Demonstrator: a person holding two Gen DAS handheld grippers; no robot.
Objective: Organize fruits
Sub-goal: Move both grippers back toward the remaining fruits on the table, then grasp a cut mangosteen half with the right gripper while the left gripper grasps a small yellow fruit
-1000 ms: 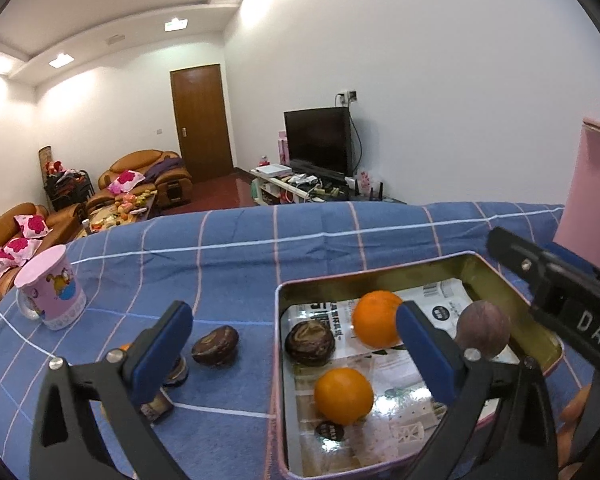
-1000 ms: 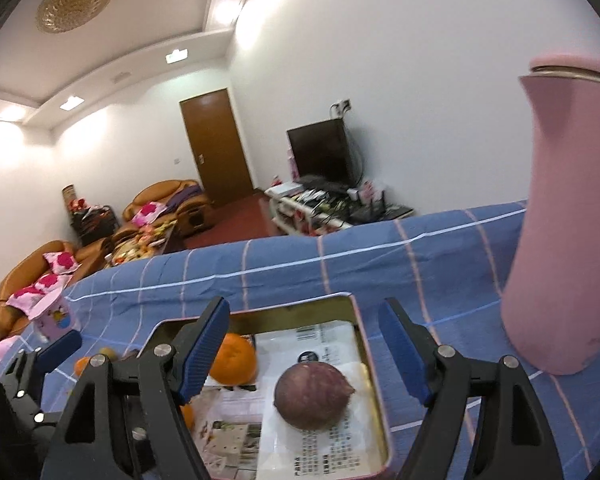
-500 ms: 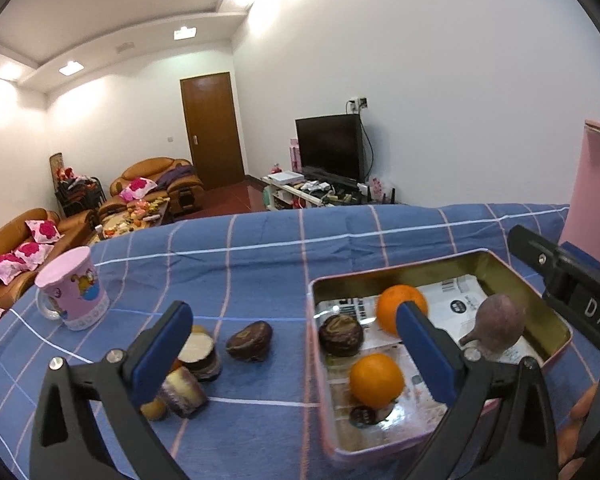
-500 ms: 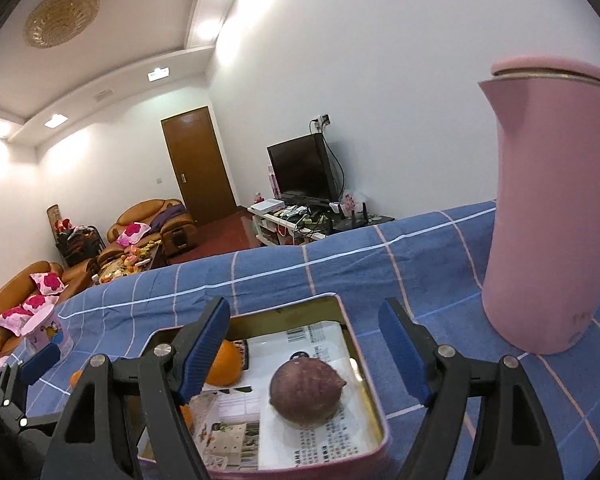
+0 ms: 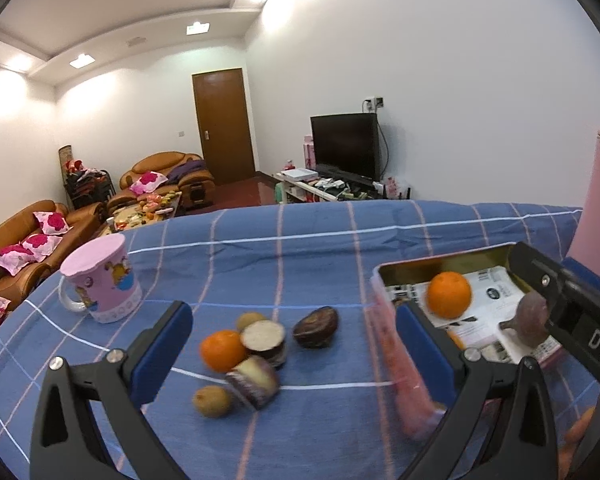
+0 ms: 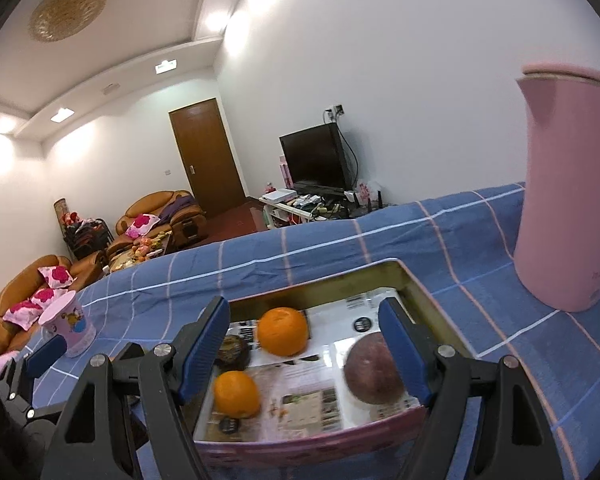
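Note:
A pink tin tray [image 6: 420,292] lined with printed paper holds two oranges [image 6: 283,331] [image 6: 236,394], a dark wrinkled fruit [image 6: 231,352] and a purple passion fruit [image 6: 372,374]. My right gripper [image 6: 302,350] hovers open over the tray's near side with nothing between its pads. On the blue checked cloth, left of the tray [image 5: 404,268], lie an orange [image 5: 223,350], two cut fruit halves [image 5: 264,338], two small brown fruits [image 5: 212,400] and a dark fruit [image 5: 315,327]. My left gripper [image 5: 292,344] stands open above this loose group, touching none of it.
A tall pink kettle [image 6: 564,184] stands on the cloth right of the tray. A pink mug [image 5: 100,288] sits at the far left of the table. The table's far edge runs behind both. Sofas, a door and a television lie beyond.
Both grippers have drawn back from the tray. The left view has shifted left, so the loose fruit now sits between its fingers and the tray lies at the right.

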